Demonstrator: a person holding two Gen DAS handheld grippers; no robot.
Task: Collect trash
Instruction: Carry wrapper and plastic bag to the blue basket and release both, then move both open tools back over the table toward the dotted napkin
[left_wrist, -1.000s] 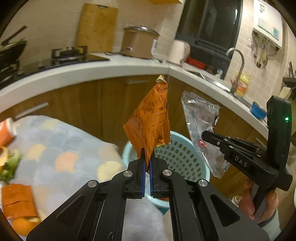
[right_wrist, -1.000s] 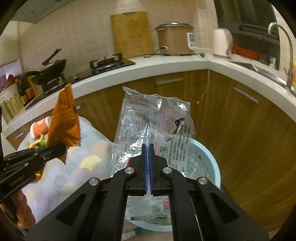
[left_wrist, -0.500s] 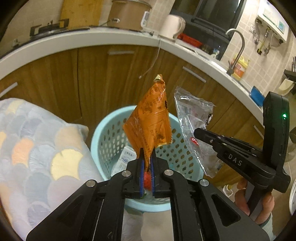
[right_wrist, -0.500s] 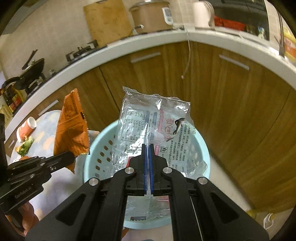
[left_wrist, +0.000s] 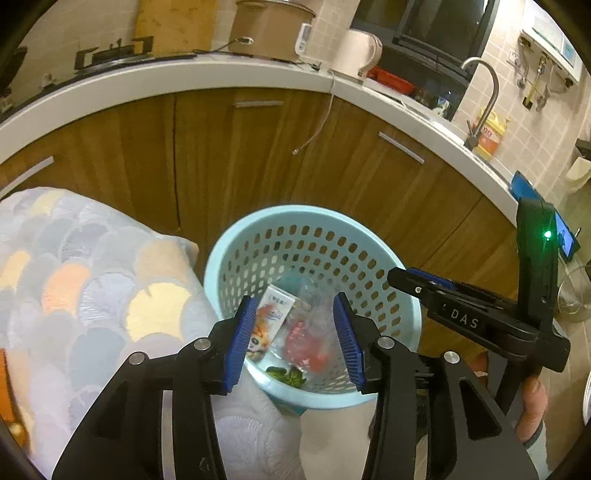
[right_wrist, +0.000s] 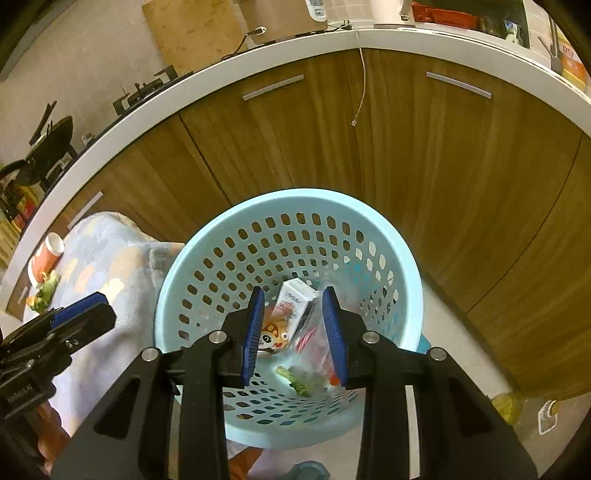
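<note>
A light blue perforated trash basket (left_wrist: 380, 254) stands on the floor by the wooden cabinets; it also shows in the right wrist view (right_wrist: 236, 221). Inside lie a small white carton (left_wrist: 275, 306) (right_wrist: 295, 299), a clear plastic wrapper with red print (left_wrist: 306, 339) (right_wrist: 314, 339) and a green vegetable scrap (left_wrist: 288, 374) (right_wrist: 299, 380). My left gripper (left_wrist: 295, 339) is open and empty above the basket. My right gripper (right_wrist: 293, 336) is open and empty above the basket; it also shows in the left wrist view (left_wrist: 413, 282). The orange wrapper is not clearly visible.
A table with a scale-patterned cloth (left_wrist: 85, 288) stands left of the basket, with an orange cup (right_wrist: 50, 251) and food scraps (right_wrist: 42, 295) on it. Wooden cabinets (right_wrist: 406, 155) and a white counter (left_wrist: 184, 74) curve behind. A bag (right_wrist: 543, 417) lies on the floor at right.
Both grippers have opened over the basket. The orange wrapper and the clear plastic wrapper have left the jaws; the clear one now lies in the basket. Both cameras tilted further down.
</note>
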